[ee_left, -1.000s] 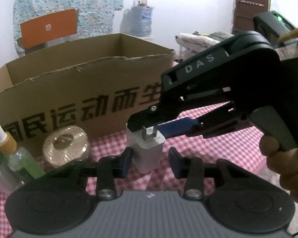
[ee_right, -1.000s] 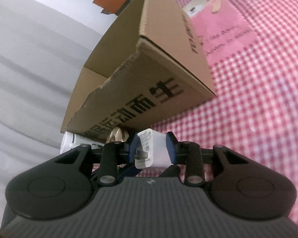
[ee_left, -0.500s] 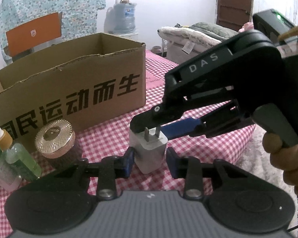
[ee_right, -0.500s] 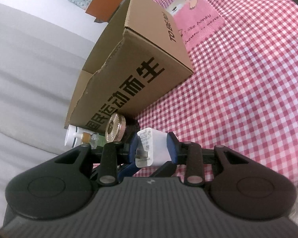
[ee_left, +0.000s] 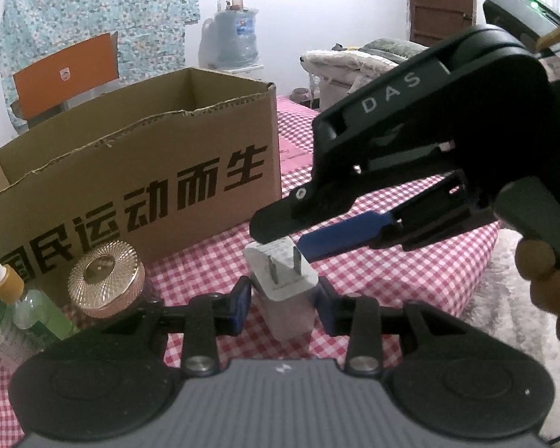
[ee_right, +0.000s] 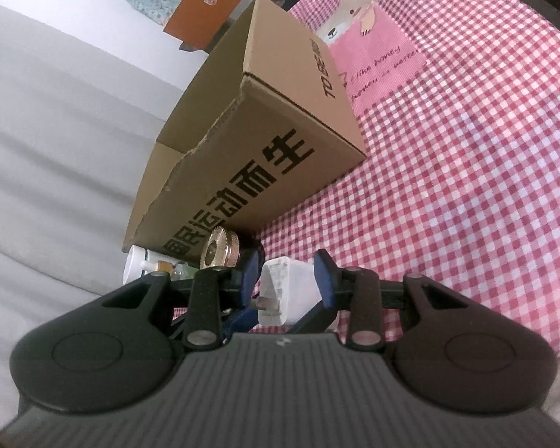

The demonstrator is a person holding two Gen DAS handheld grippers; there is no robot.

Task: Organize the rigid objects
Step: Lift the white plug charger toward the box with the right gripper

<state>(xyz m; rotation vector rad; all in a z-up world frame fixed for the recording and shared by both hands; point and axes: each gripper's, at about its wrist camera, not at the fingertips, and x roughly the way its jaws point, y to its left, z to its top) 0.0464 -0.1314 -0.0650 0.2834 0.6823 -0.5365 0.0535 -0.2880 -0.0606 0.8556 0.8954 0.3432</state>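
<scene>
A white two-prong wall charger (ee_left: 283, 291) is held above the red checked tablecloth. My left gripper (ee_left: 283, 304) has its blue pads at both sides of the charger's body. My right gripper (ee_right: 286, 280) also has the charger (ee_right: 287, 293) between its pads; in the left wrist view its fingers (ee_left: 280, 220) reach in from the right and sit at the charger's top. An open cardboard box (ee_left: 130, 171) with black characters stands behind; it also shows in the right wrist view (ee_right: 250, 156).
A gold-lidded jar (ee_left: 106, 280), a dropper bottle (ee_left: 7, 283) and a green bottle (ee_left: 37, 317) stand left of the charger, in front of the box. A pink printed cloth (ee_right: 373, 48) lies beyond the box. The table edge drops off at the right (ee_left: 496, 246).
Both grippers with the charger have drawn back and to the right from the box. The right gripper's fingers have shifted to the charger's top and its prongs now show clearly.
</scene>
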